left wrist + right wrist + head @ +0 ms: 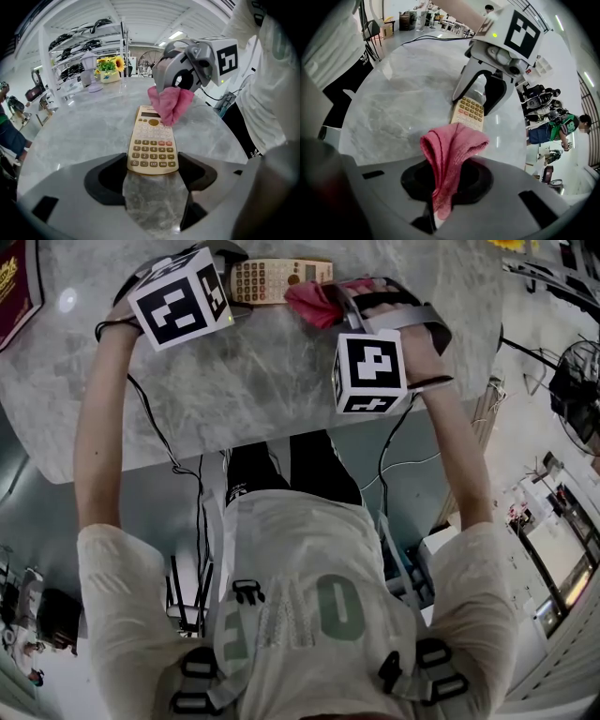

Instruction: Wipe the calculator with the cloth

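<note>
From where I stand, the left tool (pixel 152 171) has its jaws fairly wide and closed on the key end of the calculator (pixel 152 145), with the pads (pixel 105 180) against its two long edges. The rest of the body lies flat on the marble-look surface (pixel 84 131), reaching away from that tool. That is a short hold on a long, slick case. I'd worry that a sideways stroke at the far end would lever the calculator round and pop it out of the pads, or skate it across the smooth stone. Past the keys, at the display end furthest from the left tool, hangs the pink cloth (pixel 170 104). Its loose tip is down on or just above the case; I can't tell which. The right tool (pixel 447 183) is clamped tight on a folded bunch of the cloth, with only a small puff sticking out ahead of its jaws. With so little fabric out front, pressing hard could bring the jaw tips down onto the screen or mash the buttons. A dragging stroke could also tug the fold loose. The two tools face each other along the calculator, so a long wipe toward the keys risks knocking one into the other.
</note>
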